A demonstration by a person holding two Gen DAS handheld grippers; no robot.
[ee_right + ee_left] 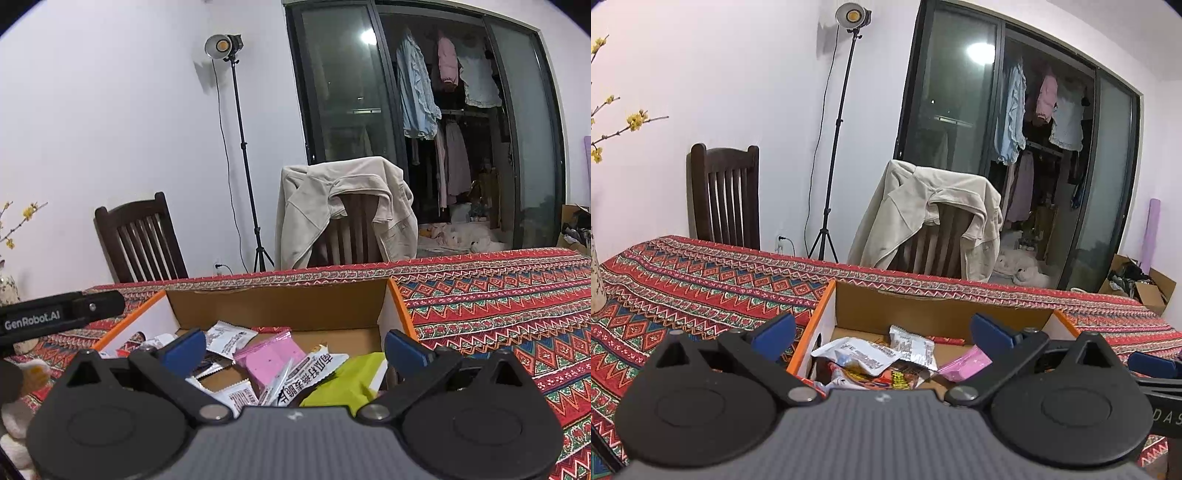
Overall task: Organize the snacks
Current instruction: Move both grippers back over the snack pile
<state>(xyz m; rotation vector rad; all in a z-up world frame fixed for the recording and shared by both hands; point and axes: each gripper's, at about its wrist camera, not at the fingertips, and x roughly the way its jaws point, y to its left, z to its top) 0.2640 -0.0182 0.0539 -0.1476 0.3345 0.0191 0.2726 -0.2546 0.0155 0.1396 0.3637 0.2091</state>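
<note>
An open cardboard box (923, 310) with orange-edged white sides stands on the patterned tablecloth and holds several snack packets. In the left wrist view I see a white packet (857, 354), a silver packet (912, 345), a red packet (905, 378) and a pink packet (964, 363). My left gripper (884, 332) is open and empty above the box's near left part. In the right wrist view the box (277, 302) holds a pink packet (269, 356), a white printed packet (314, 373), a green packet (347, 380) and a silver packet (229, 338). My right gripper (295, 349) is open and empty above them.
The red patterned tablecloth (701, 288) covers the table. A dark wooden chair (726, 195) and a chair draped with a beige jacket (931, 218) stand behind it. A light stand (836, 147) is by the wall. A vase (596, 273) stands at the left. The left gripper's body (55, 314) shows at the right wrist view's left.
</note>
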